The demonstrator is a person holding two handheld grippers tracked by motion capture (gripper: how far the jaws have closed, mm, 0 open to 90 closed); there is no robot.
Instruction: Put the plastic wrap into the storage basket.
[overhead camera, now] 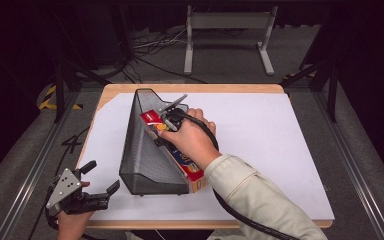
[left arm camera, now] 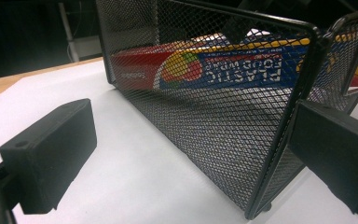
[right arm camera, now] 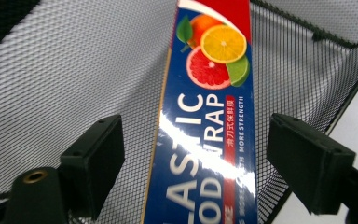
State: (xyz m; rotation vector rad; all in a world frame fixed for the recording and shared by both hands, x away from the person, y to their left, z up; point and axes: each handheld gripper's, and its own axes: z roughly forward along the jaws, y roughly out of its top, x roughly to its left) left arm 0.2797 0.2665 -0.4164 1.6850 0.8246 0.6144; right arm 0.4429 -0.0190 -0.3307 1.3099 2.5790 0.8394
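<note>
- One plastic food wrap box (overhead camera: 180, 157) is lying inside one black mesh file holder (overhead camera: 142, 150), left of the white mat's (overhead camera: 280, 150) centre.
- The right gripper (right arm camera: 193, 163) is straddling the box, jaws apart, pads not touching it.
- The left gripper (overhead camera: 96, 181) is hovering at the near left corner, jaws apart, holding nothing.
- The right gripper view is showing citrus artwork on the box.
- A wooden table (overhead camera: 190, 88) is standing over grey floor with cables.

a wooden counter (overhead camera: 111, 89) carries a white sheet (overhead camera: 270, 150) that covers nearly all of its top. a black mesh file holder (overhead camera: 145, 155) stands directly on the sheet, left of the middle, its low end toward the near edge.
</note>
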